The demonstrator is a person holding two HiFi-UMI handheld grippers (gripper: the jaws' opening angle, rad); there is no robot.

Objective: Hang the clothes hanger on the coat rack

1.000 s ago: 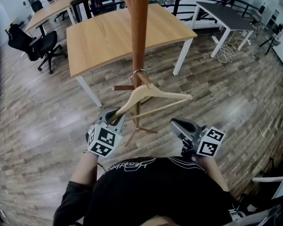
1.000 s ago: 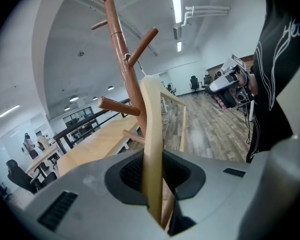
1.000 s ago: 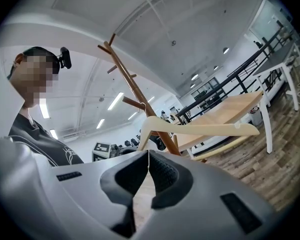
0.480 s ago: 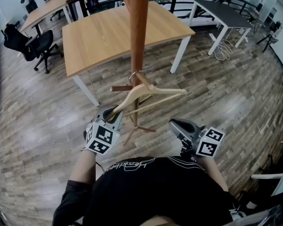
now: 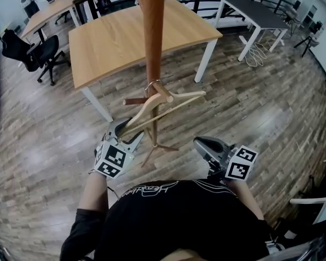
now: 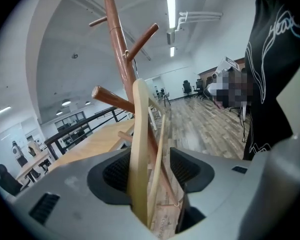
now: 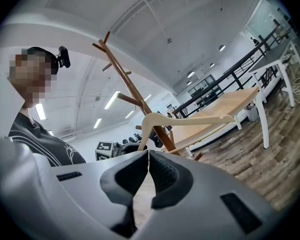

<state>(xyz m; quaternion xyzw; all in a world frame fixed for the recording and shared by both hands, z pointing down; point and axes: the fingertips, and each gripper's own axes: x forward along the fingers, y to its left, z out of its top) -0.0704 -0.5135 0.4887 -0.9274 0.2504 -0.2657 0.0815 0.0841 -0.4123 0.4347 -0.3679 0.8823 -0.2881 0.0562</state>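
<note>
The coat rack (image 5: 152,31) rises as a reddish-brown wooden pole from the plank floor (image 5: 271,102), directly in front of the person. The wooden clothes hanger (image 5: 176,97) hangs on it. Its metal hook (image 5: 151,85) is looped over a short peg (image 5: 164,93) beside the pole, and the pale body, with its thin crossbar, slants down toward the person's left side.

The left claw (image 5: 125,130) is at the hanger's lower end. In the left gripper view its jaws have just been opening and stand apart. The end of the hanger (image 6: 139,149) stands upright between them, close to one pad and clear of the other, so nothing clamps it. Behind it the coat rack (image 6: 119,49) climbs with its pegs angled upward.

The right claw (image 5: 205,144) is held well apart from the hanger, lower right of the pole. In the right gripper view the right claw (image 7: 148,171) has its jaws pressed together with nothing between them, and the hanger (image 7: 190,120) and the coat rack (image 7: 127,81) show beyond it.

A wooden table (image 5: 130,37) stands behind the rack, with a black office chair (image 5: 38,53) to its left.
</note>
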